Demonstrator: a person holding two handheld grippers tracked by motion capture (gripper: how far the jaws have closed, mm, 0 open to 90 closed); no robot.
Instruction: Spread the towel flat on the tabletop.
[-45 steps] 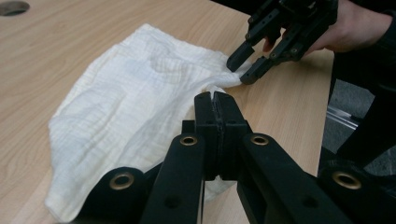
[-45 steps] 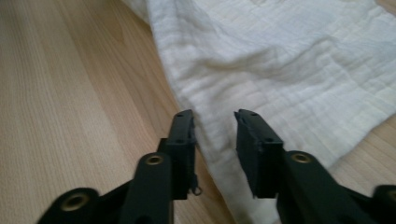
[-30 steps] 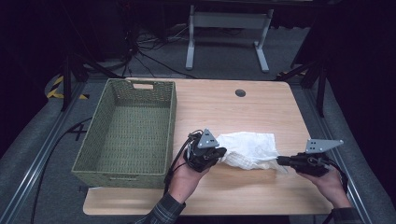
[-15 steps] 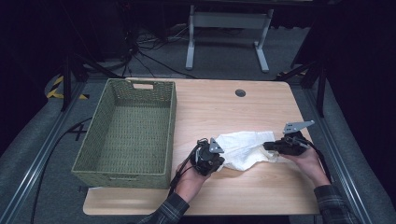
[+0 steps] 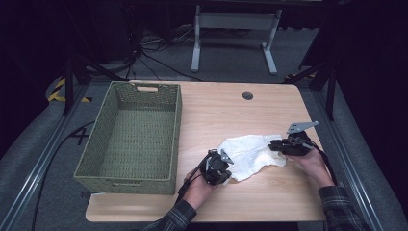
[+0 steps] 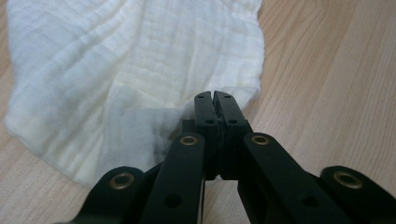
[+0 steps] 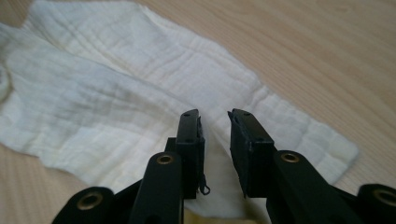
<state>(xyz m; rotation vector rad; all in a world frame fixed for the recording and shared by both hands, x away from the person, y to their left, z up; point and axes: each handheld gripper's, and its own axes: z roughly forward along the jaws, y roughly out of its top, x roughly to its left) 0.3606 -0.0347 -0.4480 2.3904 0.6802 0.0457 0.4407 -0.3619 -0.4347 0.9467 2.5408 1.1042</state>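
Basket (image 5: 130,139) sits beside cloth (image 5: 248,154) on table (image 5: 231,106).

Dark room, grey carpet floor (image 5: 337,62), metal stand (image 5: 233,29) behind.

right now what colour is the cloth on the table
Off-white cloth, with a faint crinkled weave; clearest in the left gripper view.

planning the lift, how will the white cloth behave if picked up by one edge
The white muslin cloth lies wrinkled and folded flat, so it will probably hang limp. Its thin weave suggests it is light. Pushed, it would likely bunch up on the wooden table instead of sliding.
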